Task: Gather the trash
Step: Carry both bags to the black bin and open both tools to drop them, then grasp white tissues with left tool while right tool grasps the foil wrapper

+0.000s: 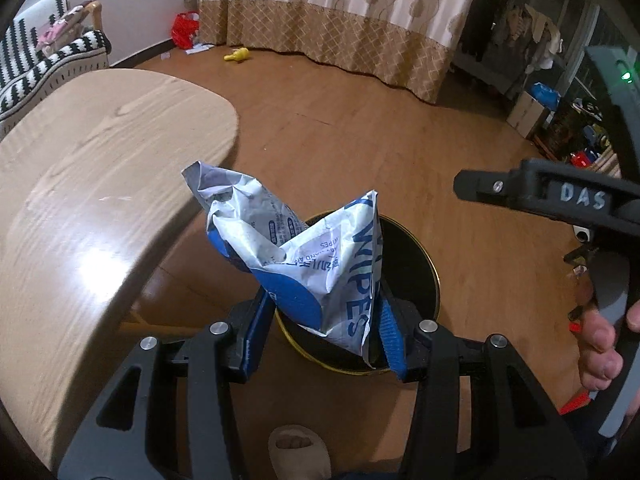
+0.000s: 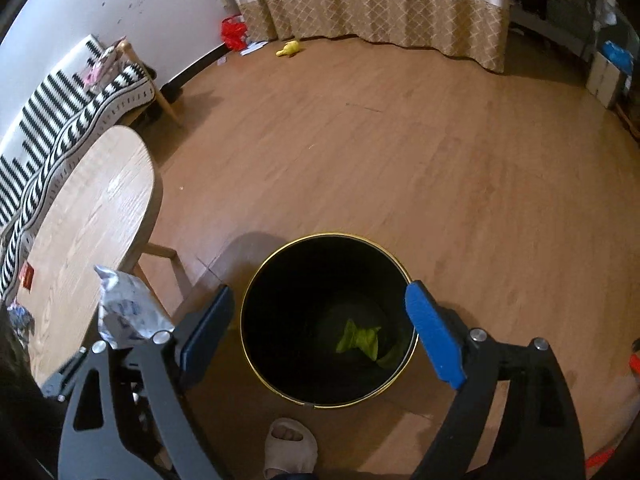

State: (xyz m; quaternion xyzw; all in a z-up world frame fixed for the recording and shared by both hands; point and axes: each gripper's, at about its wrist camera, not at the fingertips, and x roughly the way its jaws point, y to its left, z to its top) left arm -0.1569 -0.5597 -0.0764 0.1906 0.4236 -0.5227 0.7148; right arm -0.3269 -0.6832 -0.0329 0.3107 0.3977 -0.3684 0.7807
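My left gripper (image 1: 324, 324) is shut on a crumpled blue and white wipes packet (image 1: 304, 256) and holds it above the round black trash bin with a gold rim (image 1: 420, 264). My right gripper (image 2: 320, 328) is open and empty, its blue pads on either side of the bin's (image 2: 256, 360) mouth, above it. A crumpled green piece of trash (image 2: 360, 342) lies at the bottom of the bin. The packet also shows at the left of the right wrist view (image 2: 128, 308). The right gripper's black body shows at the right of the left wrist view (image 1: 560, 200).
A light wooden oval table (image 1: 88, 184) stands left of the bin, with a striped sofa (image 2: 60, 120) behind it. A yellow toy (image 2: 289, 49) and a red bag (image 2: 233, 32) lie by the curtain. My slippered foot (image 2: 289, 448) is just in front of the bin.
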